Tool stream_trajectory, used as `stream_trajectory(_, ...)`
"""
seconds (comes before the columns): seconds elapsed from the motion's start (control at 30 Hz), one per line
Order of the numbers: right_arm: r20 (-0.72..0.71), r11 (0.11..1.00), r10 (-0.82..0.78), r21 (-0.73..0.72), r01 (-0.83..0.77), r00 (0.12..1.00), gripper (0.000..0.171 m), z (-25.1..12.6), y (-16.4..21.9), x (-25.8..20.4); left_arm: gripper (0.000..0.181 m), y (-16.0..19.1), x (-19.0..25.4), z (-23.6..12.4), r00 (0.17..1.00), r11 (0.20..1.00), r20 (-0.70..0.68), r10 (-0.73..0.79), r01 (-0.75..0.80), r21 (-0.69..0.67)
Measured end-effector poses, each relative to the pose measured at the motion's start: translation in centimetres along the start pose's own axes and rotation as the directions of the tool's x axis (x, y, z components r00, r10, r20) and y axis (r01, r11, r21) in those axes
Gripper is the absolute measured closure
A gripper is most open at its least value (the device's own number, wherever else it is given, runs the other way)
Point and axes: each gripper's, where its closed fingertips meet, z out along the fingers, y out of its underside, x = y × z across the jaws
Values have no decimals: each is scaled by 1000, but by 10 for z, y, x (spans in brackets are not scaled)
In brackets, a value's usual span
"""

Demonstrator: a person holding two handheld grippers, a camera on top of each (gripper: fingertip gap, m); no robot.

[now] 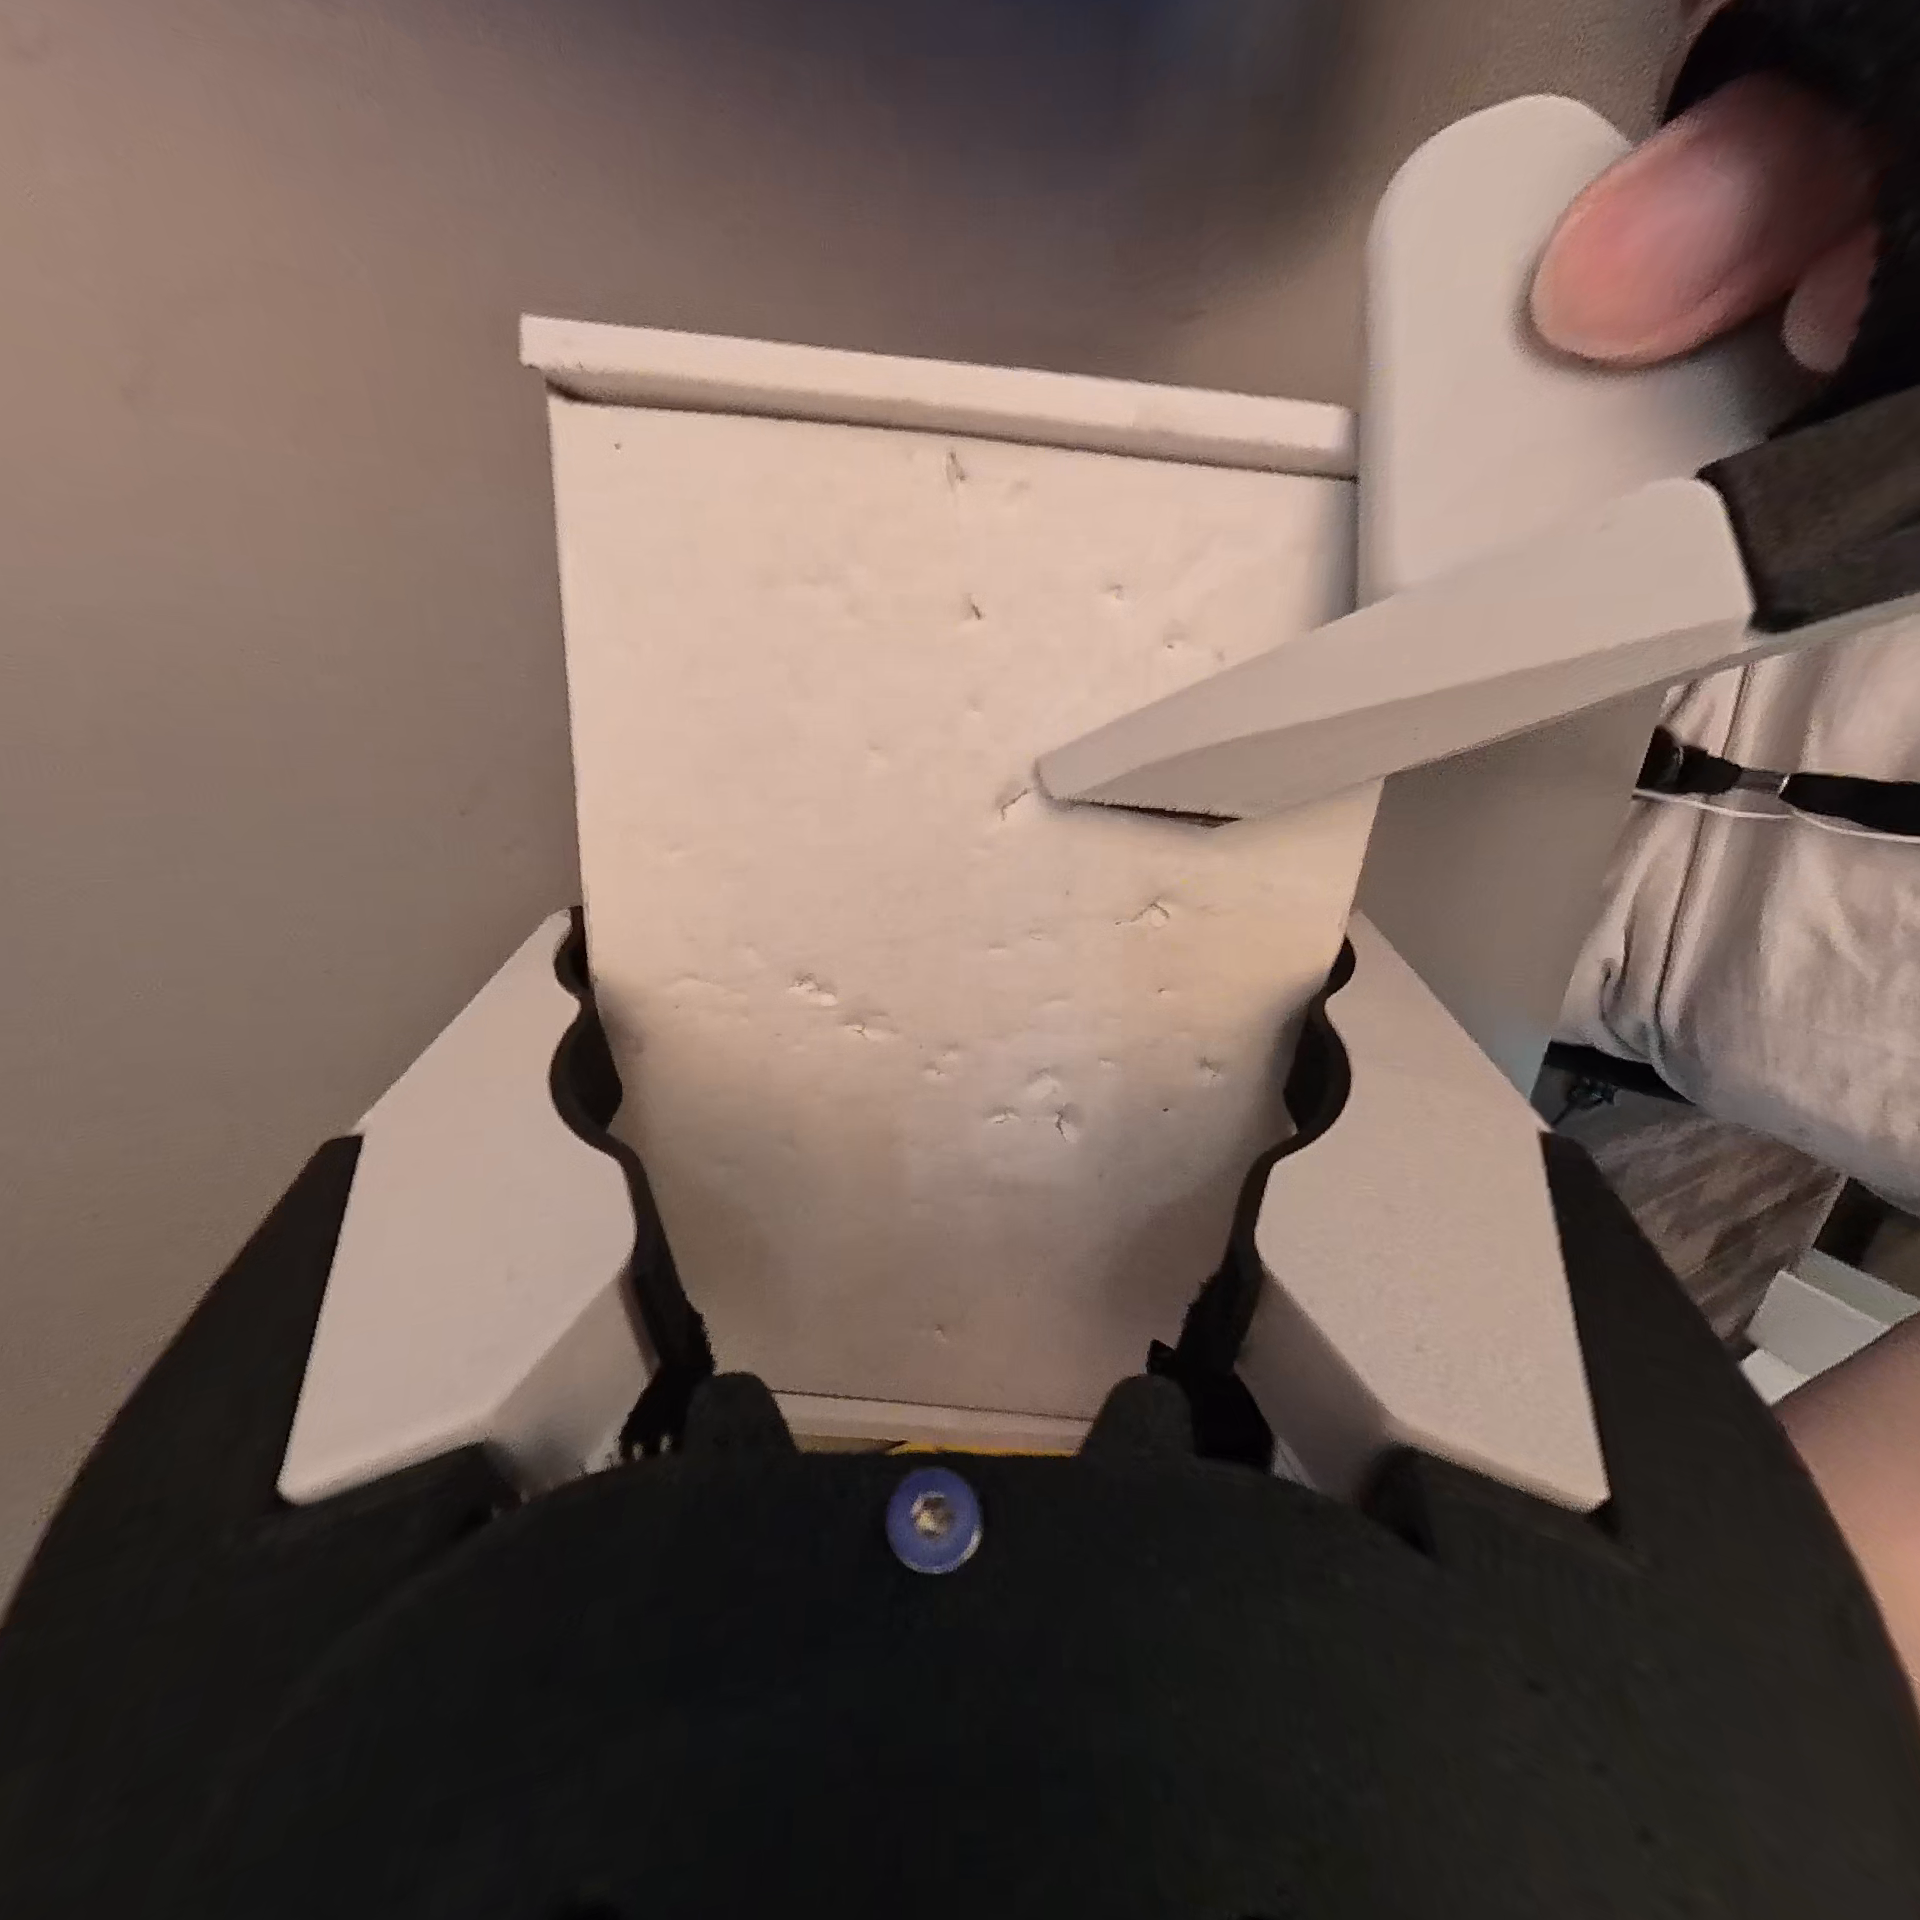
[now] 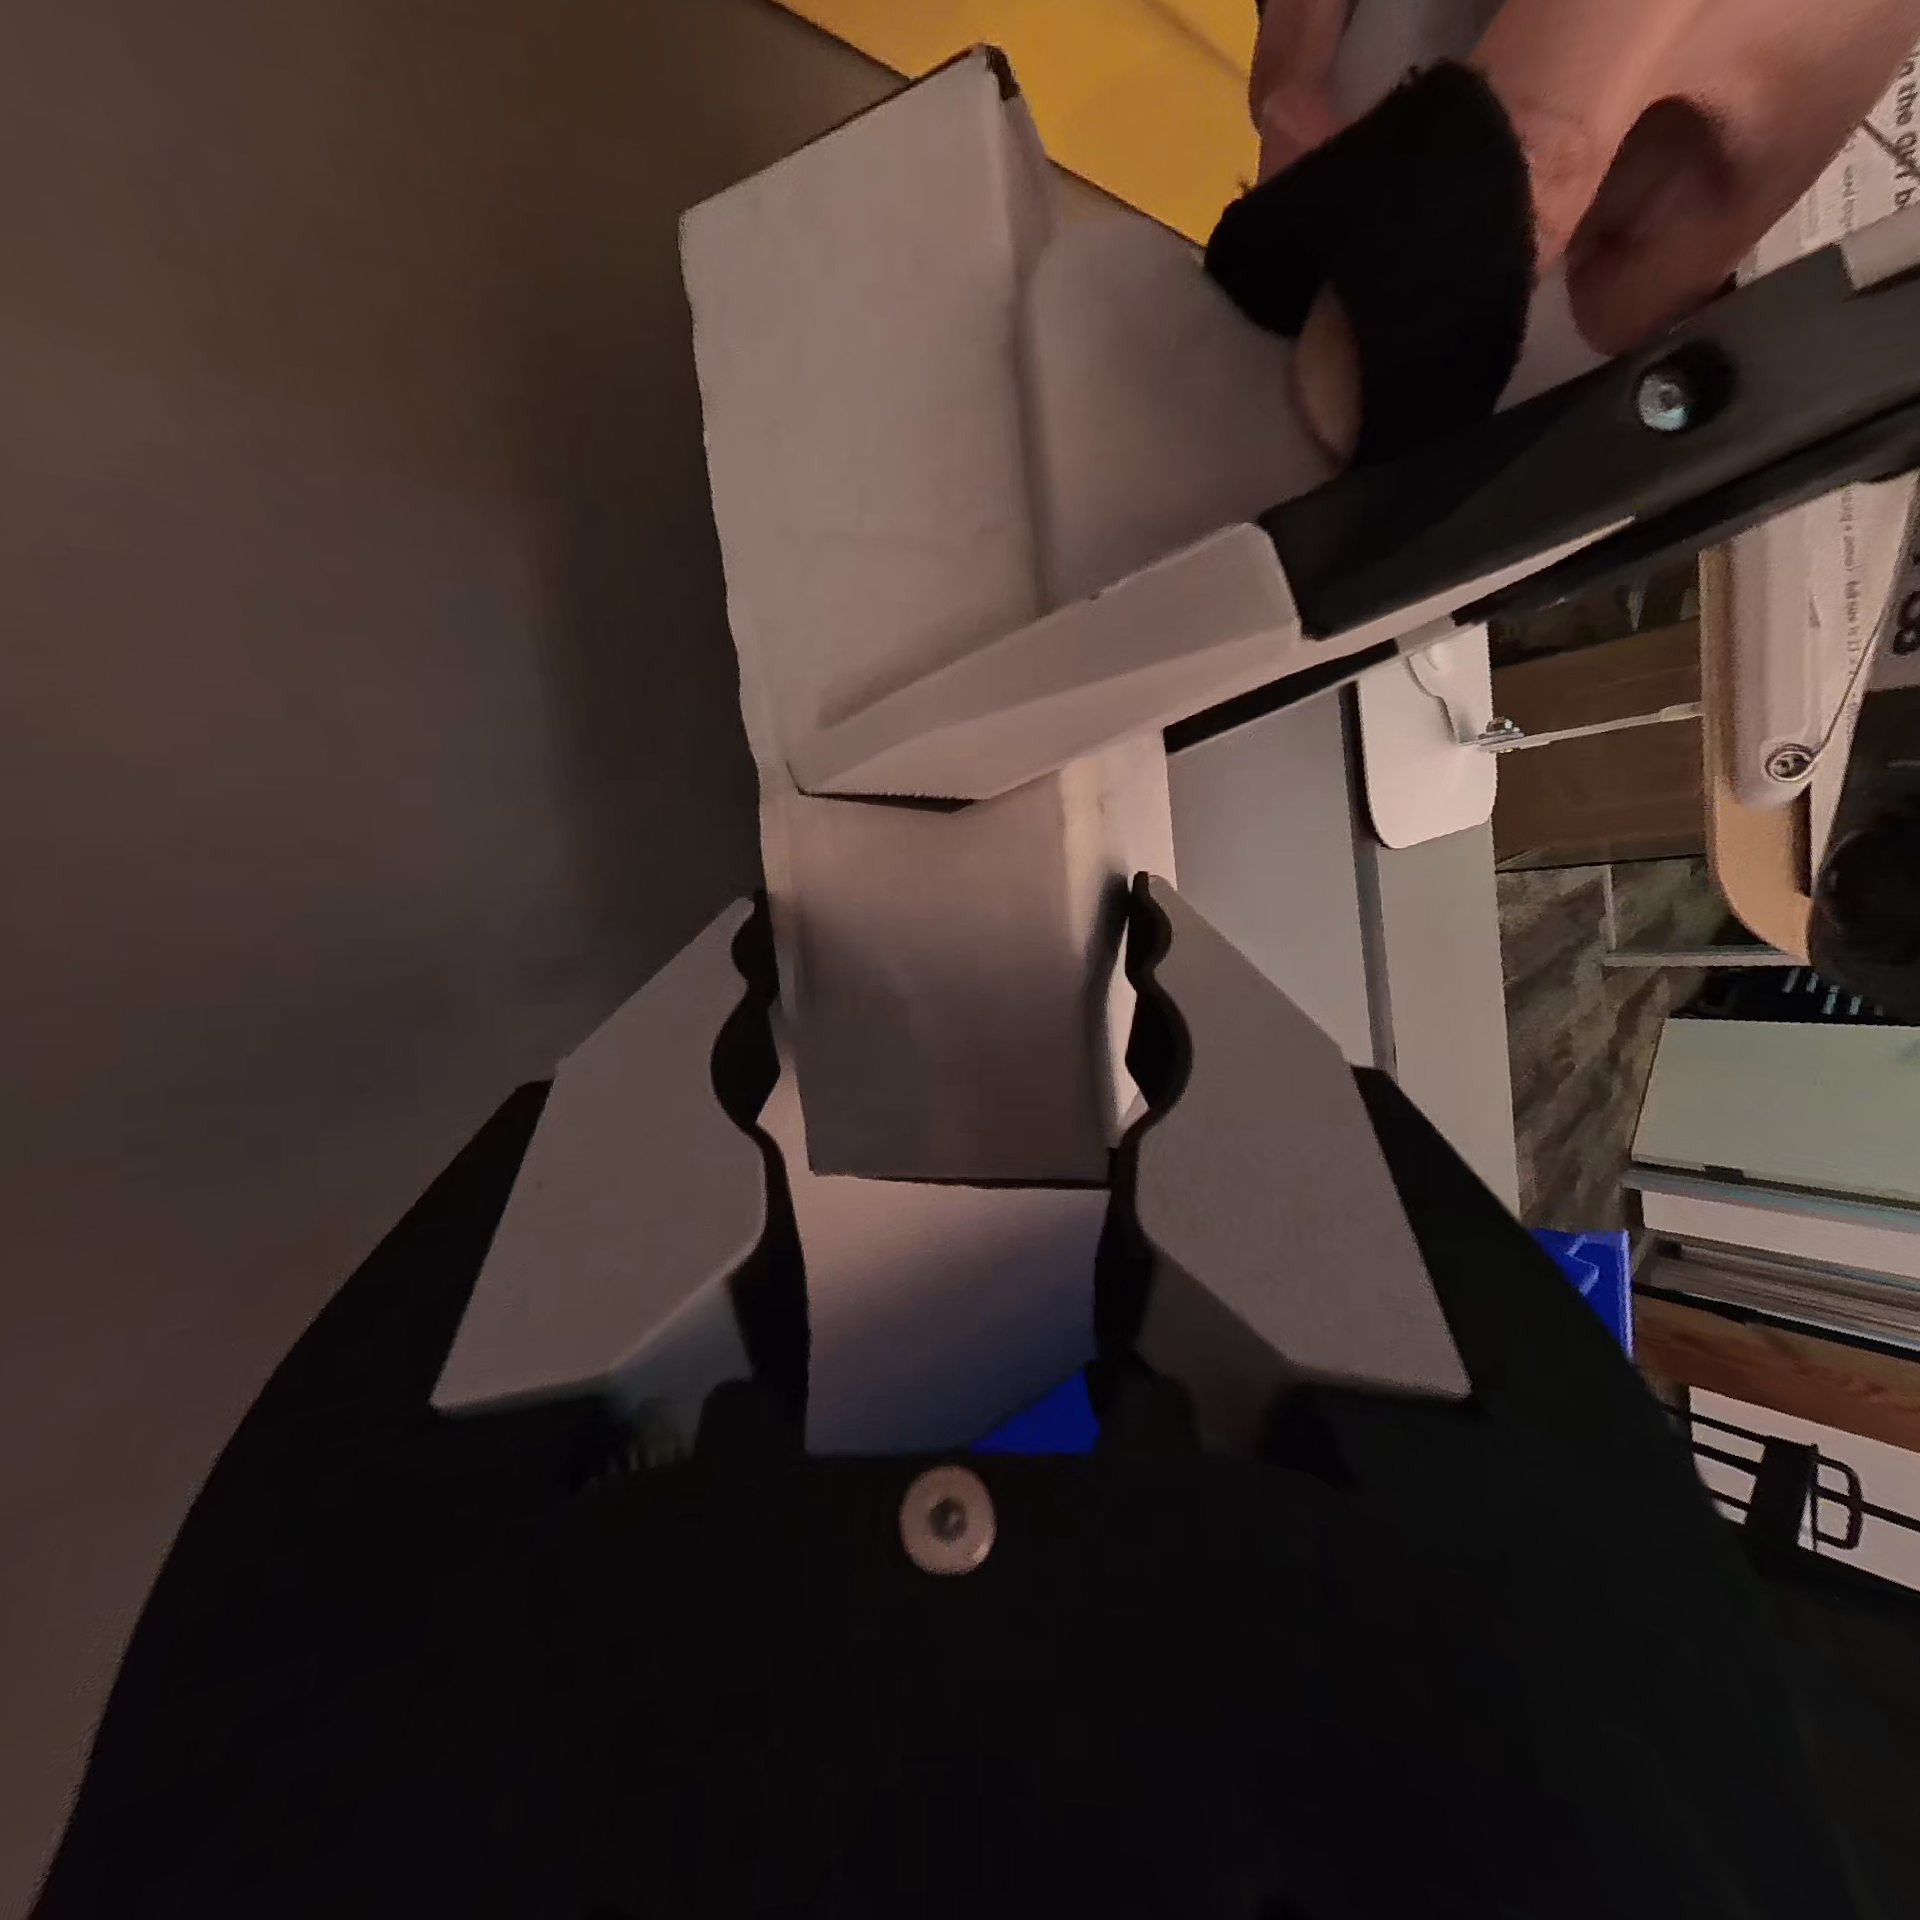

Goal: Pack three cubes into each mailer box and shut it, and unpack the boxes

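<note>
A plain grey-brown surface (image 1: pixel 260 623) fills the background of both wrist views, with shelving and stacked items (image 2: pixel 1766 1195) seen blurred at the right edge of the right wrist view. In the left wrist view a white mailer box (image 1: pixel 935 831) is held lengthwise along the left gripper (image 1: pixel 961 997), its long axis running straight away from the camera; its dented panel faces the lens and a folded lip crosses the far end. The left jaws are clamped against the box's two side edges. A finger of the right gripper (image 1: pixel 1299 717) is laid slantwise across the panel from the right, its tip touching the cardboard, and a hand (image 1: pixel 1683 239) is seen on the pale handle behind it.

In the right wrist view the same box (image 2: pixel 883 468) rises away from the right gripper (image 2: pixel 940 997), whose jaws are closed on a narrow cardboard panel. A blue cube (image 2: pixel 1039 1423) is glimpsed at the near end of the box, low between the fingers. The left gripper (image 2: pixel 1039 686) enters from the upper right, gripped by a hand (image 2: pixel 1558 156).
</note>
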Motion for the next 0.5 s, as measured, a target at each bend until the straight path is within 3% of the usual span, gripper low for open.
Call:
stream_trajectory(0.13,19,1000,14,3,-14,1000,104,-4,2,-3,54,-6,3,-8,998,995,6,-56,55,85)
stream_trajectory(0.23,22,1000,5,-11,-4,1000,104,-7,5,-5,68,-18,6,-35,995,969,83,-56,34,243)
stream_trajectory(0.37,32,1000,-5,-29,6,999,104,-9,7,-6,68,-22,19,-90,927,881,370,-63,-123,458)
stream_trajectory(0.43,46,999,8,-33,-6,999,104,-11,9,-6,65,-12,29,-110,833,826,545,-98,-238,512)
stream_trajectory(0.5,67,999,22,-33,-20,998,104,-12,9,-6,49,-5,47,-115,752,754,646,-134,-346,558)
